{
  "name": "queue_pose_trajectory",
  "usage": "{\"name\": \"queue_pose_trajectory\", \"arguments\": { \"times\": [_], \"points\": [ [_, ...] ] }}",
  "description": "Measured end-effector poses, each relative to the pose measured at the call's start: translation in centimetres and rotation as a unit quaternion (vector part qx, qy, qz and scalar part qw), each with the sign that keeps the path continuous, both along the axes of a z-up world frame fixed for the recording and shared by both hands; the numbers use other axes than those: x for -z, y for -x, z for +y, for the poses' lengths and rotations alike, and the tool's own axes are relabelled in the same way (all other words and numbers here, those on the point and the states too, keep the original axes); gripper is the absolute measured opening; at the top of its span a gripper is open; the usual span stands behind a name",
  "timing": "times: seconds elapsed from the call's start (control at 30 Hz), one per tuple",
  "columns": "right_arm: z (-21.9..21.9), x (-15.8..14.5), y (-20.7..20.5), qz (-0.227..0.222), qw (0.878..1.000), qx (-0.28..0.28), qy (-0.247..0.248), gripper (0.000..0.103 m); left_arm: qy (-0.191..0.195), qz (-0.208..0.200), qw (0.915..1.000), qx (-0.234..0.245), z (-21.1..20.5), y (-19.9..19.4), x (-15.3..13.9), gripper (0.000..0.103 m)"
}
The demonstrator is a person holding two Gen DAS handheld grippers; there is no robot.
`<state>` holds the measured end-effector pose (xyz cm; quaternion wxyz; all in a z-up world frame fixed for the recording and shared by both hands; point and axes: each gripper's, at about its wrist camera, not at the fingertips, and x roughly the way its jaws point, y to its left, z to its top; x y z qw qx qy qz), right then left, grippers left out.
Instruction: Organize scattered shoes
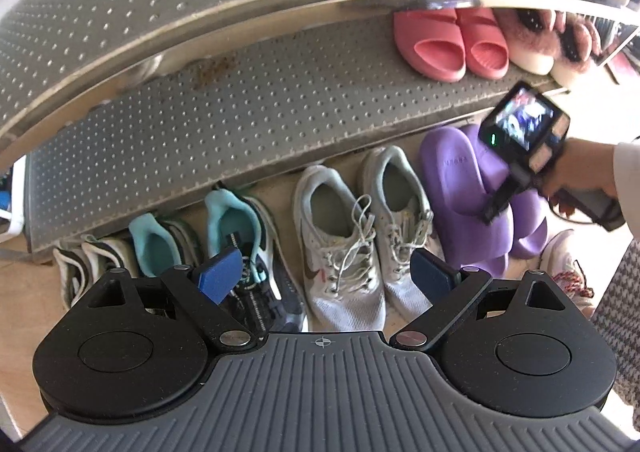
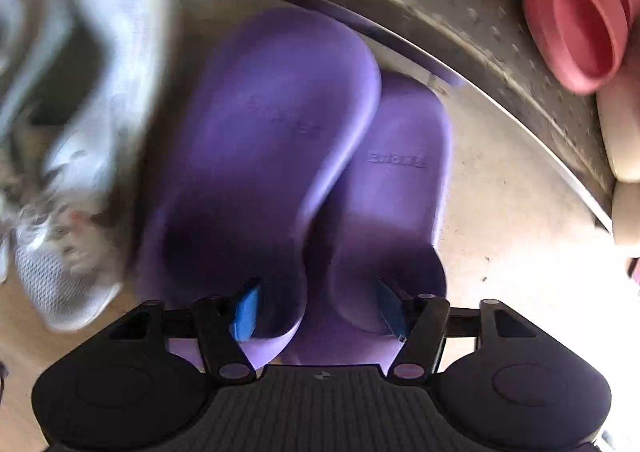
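Left wrist view looks down at shoes lined up on the floor under a dotted metal rack (image 1: 248, 119). The left gripper (image 1: 326, 278) hangs spread wide over the white sneakers (image 1: 340, 248), pinching nothing. Beside them sit teal-lined sneakers (image 1: 224, 236) and purple slippers (image 1: 460, 195). Pink slippers (image 1: 452, 43) rest on the rack shelf. The right gripper (image 2: 318, 310) is partly spread, one finger inside each purple slipper; whether it squeezes them I cannot tell. Raised letters mark the purple insoles, too blurry to read.
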<state>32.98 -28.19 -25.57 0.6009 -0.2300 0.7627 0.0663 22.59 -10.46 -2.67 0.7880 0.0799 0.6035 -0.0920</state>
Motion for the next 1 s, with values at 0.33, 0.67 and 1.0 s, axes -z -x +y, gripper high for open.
{"name": "queue_pose_trajectory", "arguments": {
  "times": [0.33, 0.67, 1.0],
  "points": [
    [0.3, -2.1, 3.2, 0.015, 1.000, 0.002, -0.024, 0.020, 0.000, -0.027, 0.9996, 0.003, 0.5, -0.1, -1.2, 0.094],
    [-3.2, -20.5, 9.3, -0.171, 0.974, 0.093, -0.118, 0.001, 0.013, -0.086, 0.9962, -0.006, 1.5, 1.9, -5.0, 0.094],
    [-4.0, -28.9, 11.5, -0.240, 0.958, 0.086, -0.132, 0.022, 0.008, -0.107, 0.9942, -0.010, 2.0, 2.8, -6.0, 0.094]
  ]
}}
